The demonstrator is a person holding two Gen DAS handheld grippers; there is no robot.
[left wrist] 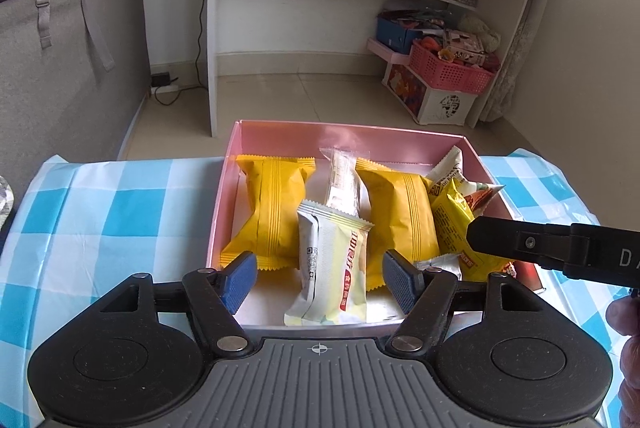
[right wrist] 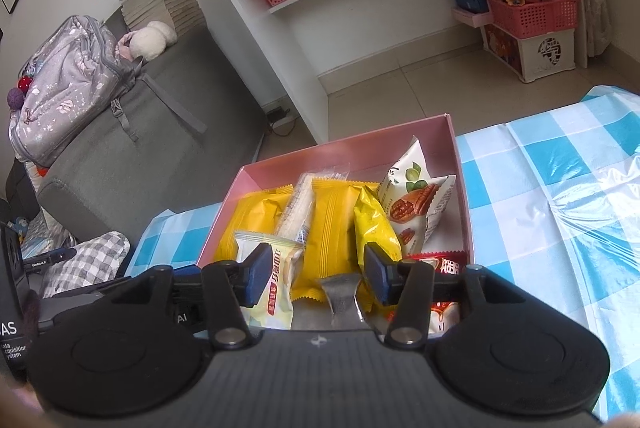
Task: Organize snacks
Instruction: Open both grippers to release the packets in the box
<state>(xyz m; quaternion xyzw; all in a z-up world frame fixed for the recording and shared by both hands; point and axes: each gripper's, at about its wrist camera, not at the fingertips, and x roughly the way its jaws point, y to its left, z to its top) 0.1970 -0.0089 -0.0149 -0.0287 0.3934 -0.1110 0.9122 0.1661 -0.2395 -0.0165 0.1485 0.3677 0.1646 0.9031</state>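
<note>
Snack packets sit inside pink cardboard box (left wrist: 256, 141) on blue checked cloth (left wrist: 100, 211). My left gripper (left wrist: 319, 278) and right gripper (right wrist: 316, 274) hover with jaws apart, empty. Sorting step seems near end. Next I straighten pale yellow-white foil packet (left wrist: 336, 268).

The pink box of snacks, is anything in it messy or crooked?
A little. In the pink box the two orange packets lie flat side by side, but the clear-wrapped bar leans up between them, and the walnut packet is propped against the right wall. Nothing looks torn or spilled.
</note>
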